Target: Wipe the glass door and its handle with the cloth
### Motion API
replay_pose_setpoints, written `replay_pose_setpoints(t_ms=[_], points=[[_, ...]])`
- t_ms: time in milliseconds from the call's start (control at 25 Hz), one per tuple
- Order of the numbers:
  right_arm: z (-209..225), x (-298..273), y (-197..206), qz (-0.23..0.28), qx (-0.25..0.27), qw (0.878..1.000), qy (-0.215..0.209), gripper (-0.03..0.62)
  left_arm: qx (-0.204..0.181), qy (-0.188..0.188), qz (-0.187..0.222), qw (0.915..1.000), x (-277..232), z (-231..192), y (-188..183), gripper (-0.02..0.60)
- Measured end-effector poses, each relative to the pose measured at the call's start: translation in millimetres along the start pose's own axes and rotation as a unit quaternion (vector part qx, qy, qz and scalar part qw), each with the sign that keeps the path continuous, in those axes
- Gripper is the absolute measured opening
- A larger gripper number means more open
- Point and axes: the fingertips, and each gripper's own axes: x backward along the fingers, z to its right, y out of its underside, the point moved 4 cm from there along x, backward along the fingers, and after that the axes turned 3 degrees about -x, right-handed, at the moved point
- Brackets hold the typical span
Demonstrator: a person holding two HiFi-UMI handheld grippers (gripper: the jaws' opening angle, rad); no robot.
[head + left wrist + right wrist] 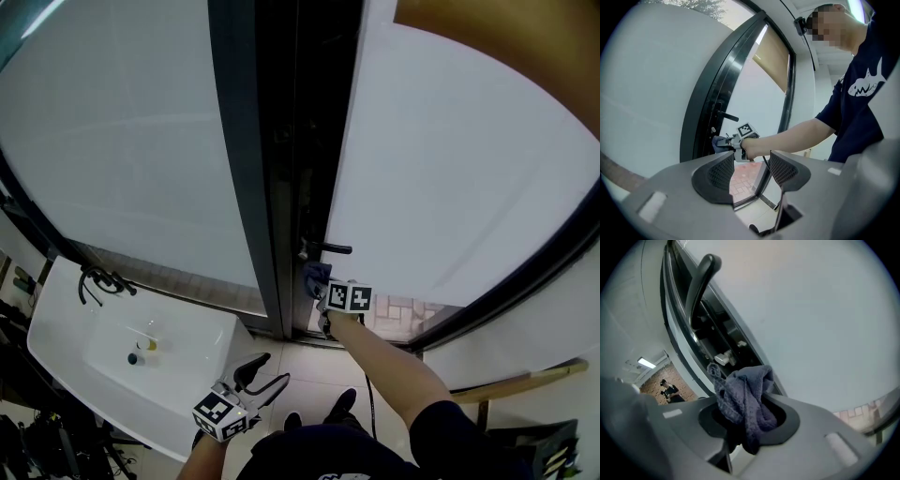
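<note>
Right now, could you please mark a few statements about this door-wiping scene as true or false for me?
1. The right gripper is shut on the cloth. True.
2. The left gripper grips the door handle. False: it is open and empty, away from the door.
3. The cloth is by the door's edge, near the handle. True.
4. The sink is on the person's right. False: it is on the left.

Left tongs (752, 169) gape empty; right tongs (723, 142) hold cloth (716, 143) below handle (727, 116).
</note>
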Motion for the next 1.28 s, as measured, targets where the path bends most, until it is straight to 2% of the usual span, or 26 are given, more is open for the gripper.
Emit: replay_pose_setpoints(t_ms=[200,400,600,720,960,1200,1280], points=[[-11.0,-22.3,-17.4,0.017,-0.041,0.999,-0.029,0.121,0.006,-0.010,-0.002,0.9999,1.8,-2.1,5.4,0.236],[-13.3,-33.4,-25.7,0.028,-0.051,0.997,-0.044,0.121,0.016,-0.031,-0.009,0.9993,6.3,-5.9,10.7,0.236],[-11.5,-48.3,-21.5,-0.025,-0.008,1.000,-0.017,0.123,0.026,-0.040,-0.006,0.9988,5.1,-11.6,13.1,0.236],[-10.1,-52.8,-20.5,-0.024,0.013,0.999,-0.019,0.124,0.027,-0.046,-0.006,0.9986,1.5,-16.2,11.4,0.236],[-6.0,-57.2,-15.2,-0.018,0.022,0.999,-0.028,0.124,0.024,-0.052,-0.007,0.9983,-3.4,-21.2,18.6,0.236],[18.4,-63.6,7.9,-0.073,0.024,0.997,0.013,0.124,0.025,-0.048,-0.011,0.9984,-8.1,-18.1,16.2,0.236],[25.1,-58.0,23.2,-0.083,0.015,0.996,0.004,0.124,0.024,-0.049,-0.008,0.9985,-6.8,-17.7,15.2,0.236]])
